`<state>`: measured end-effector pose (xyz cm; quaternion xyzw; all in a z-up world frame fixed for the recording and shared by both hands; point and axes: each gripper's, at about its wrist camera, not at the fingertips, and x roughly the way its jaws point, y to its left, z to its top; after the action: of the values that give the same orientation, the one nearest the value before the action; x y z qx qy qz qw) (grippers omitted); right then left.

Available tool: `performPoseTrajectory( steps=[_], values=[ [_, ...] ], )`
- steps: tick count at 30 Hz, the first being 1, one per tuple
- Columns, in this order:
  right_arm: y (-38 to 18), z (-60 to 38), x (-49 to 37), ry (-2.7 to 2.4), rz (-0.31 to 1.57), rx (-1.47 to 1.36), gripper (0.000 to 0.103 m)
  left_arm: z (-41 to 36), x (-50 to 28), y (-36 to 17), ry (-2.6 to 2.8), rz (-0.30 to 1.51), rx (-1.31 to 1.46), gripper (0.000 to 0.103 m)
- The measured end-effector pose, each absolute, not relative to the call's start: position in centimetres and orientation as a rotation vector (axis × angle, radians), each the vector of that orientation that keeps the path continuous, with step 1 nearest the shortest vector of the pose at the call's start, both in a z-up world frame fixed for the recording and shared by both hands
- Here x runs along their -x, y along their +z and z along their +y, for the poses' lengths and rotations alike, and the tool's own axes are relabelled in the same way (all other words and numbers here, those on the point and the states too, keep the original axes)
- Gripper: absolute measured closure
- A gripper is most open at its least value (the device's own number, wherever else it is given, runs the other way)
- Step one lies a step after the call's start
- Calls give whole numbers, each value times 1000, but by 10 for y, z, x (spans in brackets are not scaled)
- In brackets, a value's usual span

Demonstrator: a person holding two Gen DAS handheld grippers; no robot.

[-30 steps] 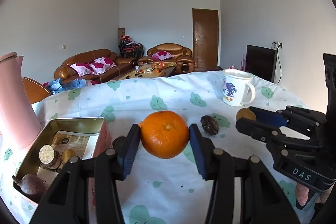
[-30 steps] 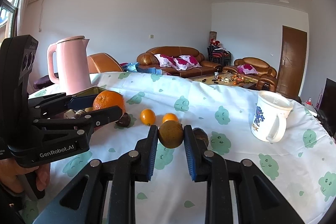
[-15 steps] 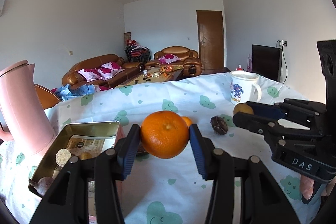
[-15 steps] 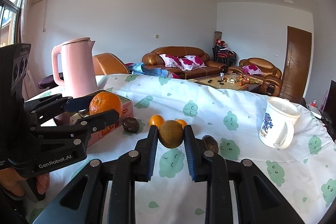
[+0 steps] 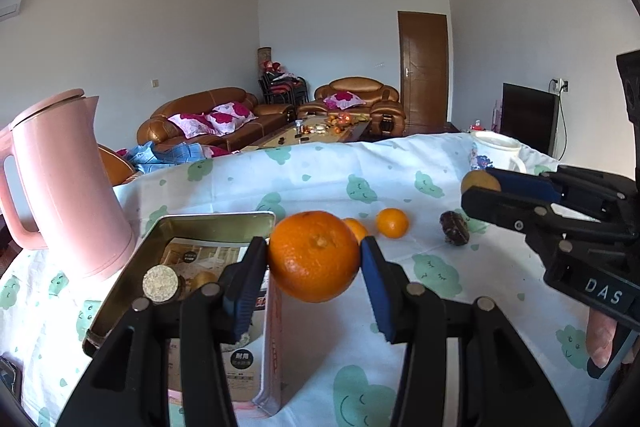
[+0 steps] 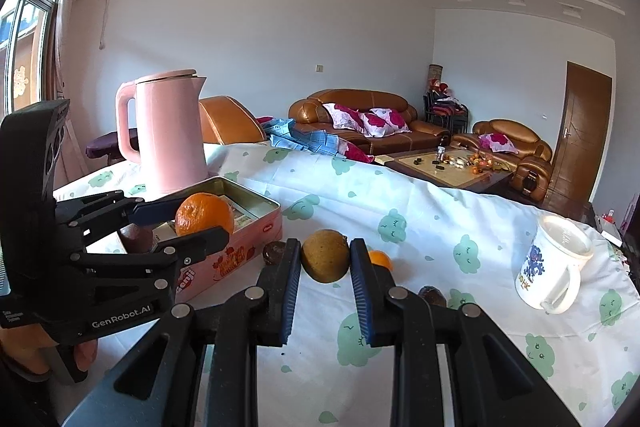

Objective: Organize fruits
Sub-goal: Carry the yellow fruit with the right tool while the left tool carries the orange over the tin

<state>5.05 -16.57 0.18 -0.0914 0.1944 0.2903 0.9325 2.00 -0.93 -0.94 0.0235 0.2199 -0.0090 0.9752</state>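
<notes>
My left gripper [image 5: 314, 263] is shut on a large orange [image 5: 313, 255] and holds it above the right edge of the open pink tin [image 5: 216, 223]. The orange also shows in the right wrist view [image 6: 204, 214], over the tin [image 6: 240, 251]. My right gripper [image 6: 325, 259] is shut on a brown-green round fruit [image 6: 325, 255], held above the tablecloth right of the tin; it shows in the left wrist view [image 5: 480, 181]. Two small oranges [image 5: 392, 223] and a dark wrinkled fruit [image 5: 455, 233] lie on the cloth. Several fruits [image 5: 161, 283] lie in the tin.
A pink kettle [image 5: 64, 187] stands left of the tin. A white mug [image 6: 554, 267] stands at the right of the table. Another dark fruit [image 6: 274, 253] lies by the tin's front. Sofas and a coffee table lie beyond the table's far edge.
Both grippers have moved left with their fruits. The large orange now sits over the tin's edge, and the right gripper's fruit is nearer the tin.
</notes>
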Motion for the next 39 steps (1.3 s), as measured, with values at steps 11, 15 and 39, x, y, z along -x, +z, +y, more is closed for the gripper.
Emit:
performPoseTrajectory(
  steps=[11,15,39],
  values=[
    [8,-139,-55,633,393,213,76,15,-19,-11,35,470,-34,54],
    [10,-130,-56,646,391,220,76,23,-18,-10,53,472,-34,53],
    [12,-72,-68,734,400,251,76,80,-22,-8,149,506,-7,54]
  ],
)
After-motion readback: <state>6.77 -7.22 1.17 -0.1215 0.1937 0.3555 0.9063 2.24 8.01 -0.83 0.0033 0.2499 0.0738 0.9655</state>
